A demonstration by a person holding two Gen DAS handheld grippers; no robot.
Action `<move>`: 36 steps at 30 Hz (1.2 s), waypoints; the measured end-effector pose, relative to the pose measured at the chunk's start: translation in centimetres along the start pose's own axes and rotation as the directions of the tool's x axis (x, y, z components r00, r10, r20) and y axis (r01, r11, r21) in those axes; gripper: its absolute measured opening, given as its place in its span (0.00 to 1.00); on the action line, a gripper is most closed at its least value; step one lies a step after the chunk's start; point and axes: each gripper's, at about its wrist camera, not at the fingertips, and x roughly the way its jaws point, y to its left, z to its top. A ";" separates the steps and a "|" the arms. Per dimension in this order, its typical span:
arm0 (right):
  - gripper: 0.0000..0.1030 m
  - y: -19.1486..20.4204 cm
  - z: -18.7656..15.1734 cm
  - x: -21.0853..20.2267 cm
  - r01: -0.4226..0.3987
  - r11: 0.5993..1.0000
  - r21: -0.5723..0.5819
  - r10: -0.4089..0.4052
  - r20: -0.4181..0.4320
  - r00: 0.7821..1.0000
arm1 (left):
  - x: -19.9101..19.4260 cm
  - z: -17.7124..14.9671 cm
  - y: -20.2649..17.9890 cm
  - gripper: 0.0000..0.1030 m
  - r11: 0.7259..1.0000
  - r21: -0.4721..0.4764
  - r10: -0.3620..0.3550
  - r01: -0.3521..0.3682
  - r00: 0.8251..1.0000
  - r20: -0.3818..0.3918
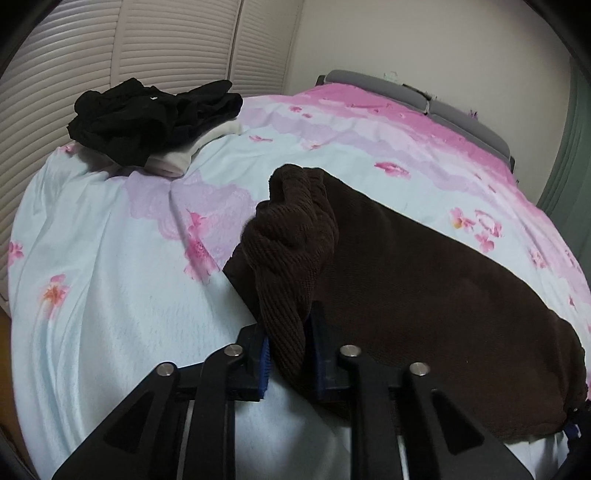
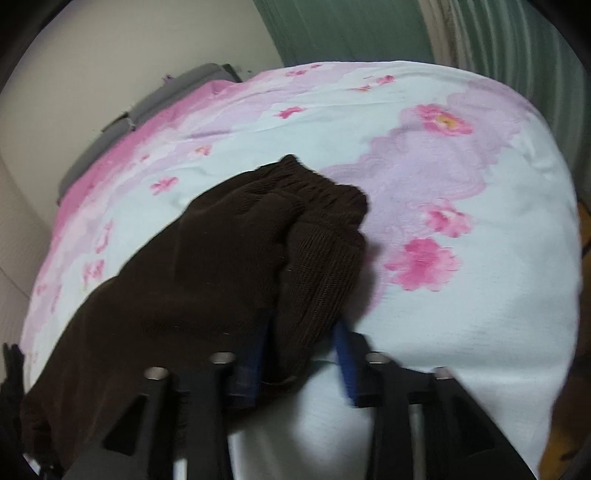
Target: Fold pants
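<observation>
Dark brown knit pants (image 1: pixel 424 291) lie across the flowered bedspread (image 1: pixel 110 266). My left gripper (image 1: pixel 290 354) is shut on a bunched ribbed end of the pants, which rises in a fold between the blue pads (image 1: pixel 264 354). In the right wrist view the pants (image 2: pixel 177 280) stretch to the left. My right gripper (image 2: pixel 301 354) is shut on the other ribbed end, near the gathered waistband (image 2: pixel 332 199). Both held ends stand a little above the bed.
A heap of black and white clothes (image 1: pixel 147 118) lies at the bed's far left. A grey headboard (image 1: pixel 436 99) stands against the wall. Louvred doors (image 1: pixel 110 55) are to the left, a green curtain (image 2: pixel 351 33) to the right.
</observation>
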 end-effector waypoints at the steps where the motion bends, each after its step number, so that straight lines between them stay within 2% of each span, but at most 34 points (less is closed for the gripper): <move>1: 0.58 -0.2 -0.1 -0.5 0.014 1.000 0.005 -0.014 0.012 1.000 | -0.4 0.0 0.0 0.42 1.000 -0.002 -0.003 0.003 1.000 0.001; 3: 0.61 -0.6 -0.3 -1.7 0.023 1.000 0.010 -0.023 0.048 0.999 | -1.5 -0.2 0.1 0.61 1.000 -0.008 -0.004 0.004 1.000 0.023; 8: 0.63 -0.5 -0.6 -4.8 -0.039 0.999 -0.021 0.040 0.089 0.995 | -4.8 0.5 0.0 0.67 0.999 0.050 -0.011 0.006 0.995 0.104; 10: 0.63 0.5 -0.8 -6.1 -0.106 0.992 -0.068 0.112 0.098 0.989 | -6.2 1.2 0.2 0.76 0.997 0.071 -0.021 0.011 0.990 0.139; 13: 0.63 2.7 -1.0 -7.6 -0.190 0.971 -0.142 0.205 0.096 0.974 | -7.8 2.2 0.4 0.85 0.992 0.128 -0.039 0.014 0.980 0.195; 15: 0.63 4.6 -1.2 -8.4 -0.238 0.950 -0.200 0.261 0.094 0.961 | -8.3 3.1 0.7 0.85 0.985 0.173 -0.064 0.027 0.976 0.209; 19: 0.63 9.1 -1.8 -9.8 -0.341 0.888 -0.309 0.380 0.076 0.922 | -7.7 4.7 1.0 0.85 0.971 0.222 -0.130 0.088 0.975 0.182; 21: 0.63 11.1 -2.0 -10.3 -0.377 0.858 -0.347 0.422 0.061 0.905 | -7.3 5.3 0.8 0.85 0.966 0.234 -0.155 0.112 0.972 0.177; 24: 0.63 13.0 -2.3 -10.7 -0.405 0.832 -0.378 0.455 0.050 0.889 | -6.8 5.7 -0.1 0.83 0.952 0.257 -0.216 0.165 0.959 0.184; 26: 0.63 13.5 -2.6 -10.7 -0.408 0.827 -0.387 0.460 0.048 0.887 | -5.9 5.8 -1.0 0.74 0.936 0.274 -0.267 0.219 0.951 0.153; 28: 0.63 13.8 -2.8 -10.4 -0.412 0.821 -0.396 0.463 0.037 0.886 | -5.0 5.8 -1.5 0.72 0.929 0.265 -0.298 0.260 0.948 0.114; 32: 0.63 14.1 -3.5 -9.6 -0.391 0.821 -0.416 0.439 0.020 0.898 | -3.8 5.4 -2.3 0.72 0.927 0.279 -0.286 0.249 0.953 0.100; 36: 0.63 13.8 -4.4 -8.3 -0.372 0.828 -0.420 0.408 -0.005 0.913 | -2.2 4.7 -2.1 0.72 0.933 0.293 -0.233 0.208 0.971 0.052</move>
